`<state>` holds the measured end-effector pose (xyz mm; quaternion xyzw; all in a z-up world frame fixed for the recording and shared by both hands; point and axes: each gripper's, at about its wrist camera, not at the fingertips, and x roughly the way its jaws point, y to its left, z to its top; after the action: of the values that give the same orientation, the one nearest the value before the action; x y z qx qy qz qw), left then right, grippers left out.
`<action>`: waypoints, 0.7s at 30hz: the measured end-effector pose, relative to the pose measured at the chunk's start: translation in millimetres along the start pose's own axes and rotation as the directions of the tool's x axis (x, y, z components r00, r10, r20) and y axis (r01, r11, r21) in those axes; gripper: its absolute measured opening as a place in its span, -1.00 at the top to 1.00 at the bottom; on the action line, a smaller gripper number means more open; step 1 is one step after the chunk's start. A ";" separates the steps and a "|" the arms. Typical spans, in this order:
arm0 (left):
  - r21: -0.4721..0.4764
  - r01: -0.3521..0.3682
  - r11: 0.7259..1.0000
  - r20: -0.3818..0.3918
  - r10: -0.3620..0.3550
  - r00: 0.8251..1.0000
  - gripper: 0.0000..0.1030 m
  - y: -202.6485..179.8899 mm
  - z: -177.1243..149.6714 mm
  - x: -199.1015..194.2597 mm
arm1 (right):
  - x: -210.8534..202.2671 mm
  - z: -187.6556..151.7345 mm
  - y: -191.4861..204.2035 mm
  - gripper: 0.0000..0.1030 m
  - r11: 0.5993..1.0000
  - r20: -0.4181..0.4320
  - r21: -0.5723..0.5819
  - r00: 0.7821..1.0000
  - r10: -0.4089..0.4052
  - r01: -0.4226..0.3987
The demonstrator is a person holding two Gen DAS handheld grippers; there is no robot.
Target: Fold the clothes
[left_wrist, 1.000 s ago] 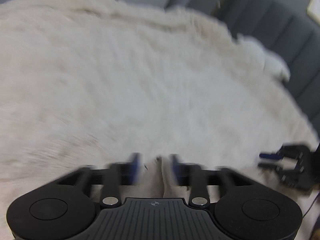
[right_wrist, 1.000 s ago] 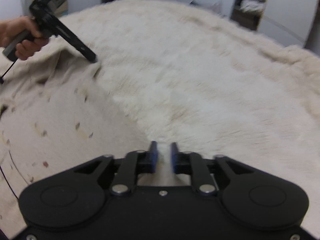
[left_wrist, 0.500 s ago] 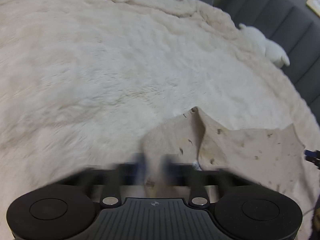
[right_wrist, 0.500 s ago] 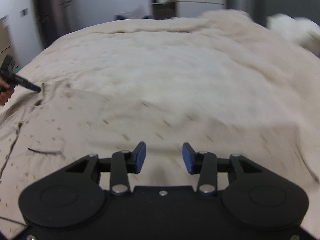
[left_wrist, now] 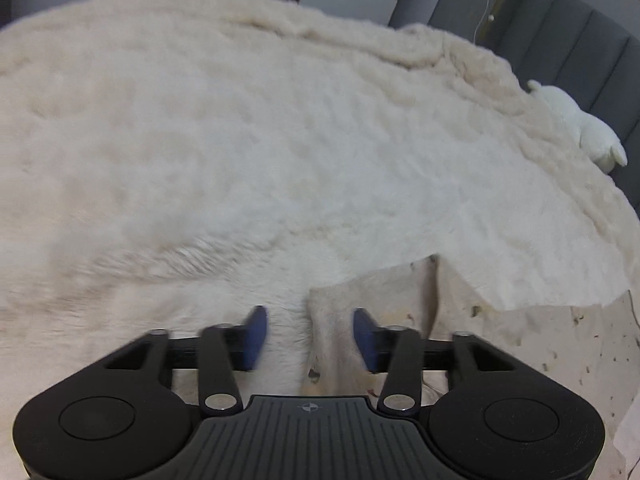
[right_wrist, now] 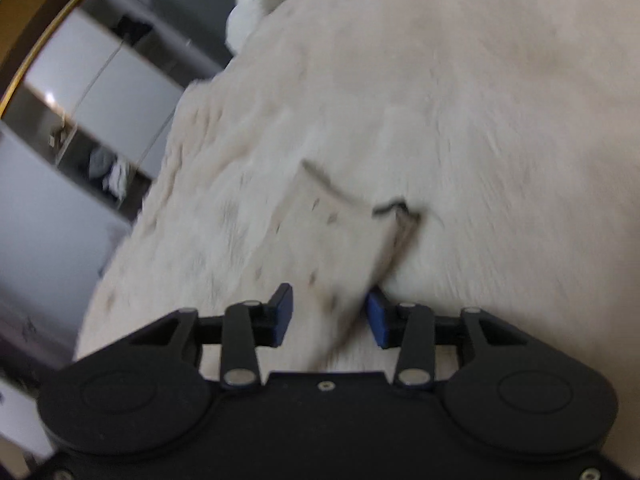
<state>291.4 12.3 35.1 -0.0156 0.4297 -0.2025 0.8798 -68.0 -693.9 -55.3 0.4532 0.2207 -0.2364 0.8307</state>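
**Item 1: garment.** Thin beige cloth w/ small dark specks (left_wrist: 540,332), lying on a cream fluffy blanket (left_wrist: 280,140). Left view: lower right of frame, one raised fold running down to the bottom centre. Right view: cloth (right_wrist: 332,232) at centre, w/ a dark-edged corner curled up mid-frame. Not yet folded flat.

**Item 2: left gripper (left_wrist: 306,336).** Bottom centre. Jaws part-way apart and opening. The fold ridge stands between them, nearer the right-hand pad; pads don't look to be pressing it. Nothing held.

**Item 3: right gripper (right_wrist: 328,316).** Bottom centre; view blurred and tilted. Jaws show apart, cloth strip between them, its edge at or against the right-hand pad. No firm pinch visible.

**Item 4: surroundings.** White plush toy (left_wrist: 580,128) at right edge, beside a grey padded headboard (left_wrist: 560,40). Both well clear of the cloth.

**Risks (judged).**
- Neither side clamps, so a pull now prob. slips off and the fold collapses.
- Long blanket pile may get nipped along w/ the cloth, dragging the blanket.
- Curled corner may get trapped inside the next fold, leaving a crooked crease.
- Fast right-side motion could skew edge alignment.
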 end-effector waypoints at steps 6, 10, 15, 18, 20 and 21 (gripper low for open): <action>0.033 -0.061 0.998 0.046 0.060 0.997 -0.10 -7.7 -16.6 -79.0 | 1.0 8.5 16.4 0.85 0.977 0.065 -0.173 0.991 -0.115 0.125; 0.001 -0.091 0.996 0.027 0.091 0.995 -0.11 -1.0 -36.9 -127.8 | -7.2 -1.2 25.1 0.59 0.956 0.035 -0.217 0.980 -0.195 0.198; -0.006 -0.106 0.994 0.018 0.106 0.994 -0.26 6.9 -80.4 -200.2 | -60.4 -39.5 54.0 0.25 0.960 -0.068 -0.276 0.996 -0.061 0.040; -0.007 -0.122 0.993 0.007 0.122 0.993 -0.32 15.0 -115.4 -232.3 | -85.3 -97.6 75.2 0.18 0.932 -0.281 -0.322 0.957 0.075 -0.168; -0.034 -0.142 0.989 -0.008 0.142 0.990 -0.33 27.9 -151.4 -256.1 | -93.7 -134.5 84.9 0.16 0.904 -0.390 -0.338 0.913 0.119 -0.262; -0.043 -0.149 0.988 -0.010 0.149 0.989 -0.33 32.1 -159.7 -261.4 | -96.6 -144.8 86.9 0.16 0.896 -0.415 -0.345 0.902 0.121 -0.279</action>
<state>37.2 161.8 123.9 -0.0021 0.4369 -0.1268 0.8905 -114.9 -509.6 -14.1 0.3334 0.3730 -0.0051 0.8658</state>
